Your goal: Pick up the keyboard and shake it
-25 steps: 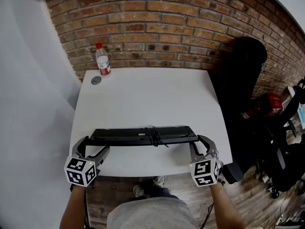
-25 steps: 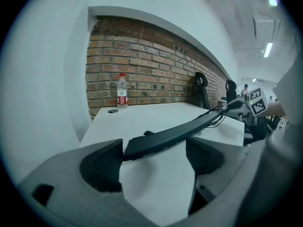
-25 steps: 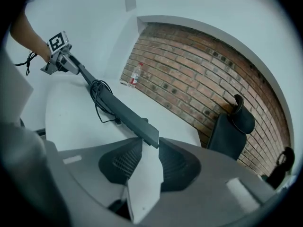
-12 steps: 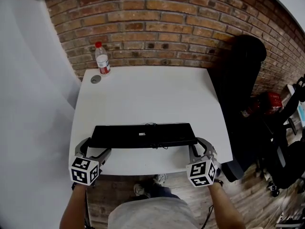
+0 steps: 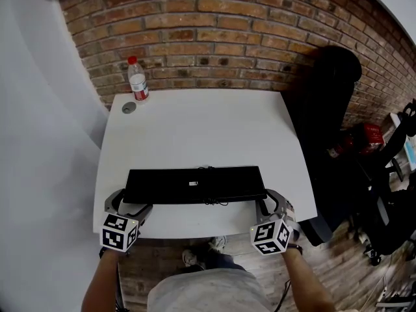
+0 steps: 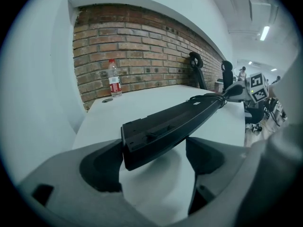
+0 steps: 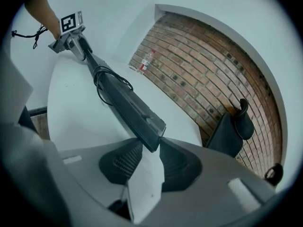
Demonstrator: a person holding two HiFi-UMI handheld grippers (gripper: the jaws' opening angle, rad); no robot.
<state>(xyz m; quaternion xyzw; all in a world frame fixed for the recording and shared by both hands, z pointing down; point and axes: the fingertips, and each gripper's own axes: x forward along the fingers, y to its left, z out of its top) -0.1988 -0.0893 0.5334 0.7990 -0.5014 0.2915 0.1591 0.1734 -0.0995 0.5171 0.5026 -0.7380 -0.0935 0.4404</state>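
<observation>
**Keyboard** (image 5: 195, 184): long, flat, black plastic slab, held along the near edge of the smooth white table (image 5: 195, 129).
**Left gripper** (image 5: 130, 202): clamped across the left end, jaws wide.
**Right gripper** (image 5: 270, 200): pinching the thin right end.
**Head view only:** small white label on the upturned face.
**Left gripper view only:** left end raised off the tabletop, shadow beneath.
**Right gripper view only:** ribbed dark pad (image 7: 125, 160); looped black cable (image 7: 106, 79).
**Far left corner:** clear bottle (image 5: 137, 80), red cap.
</observation>
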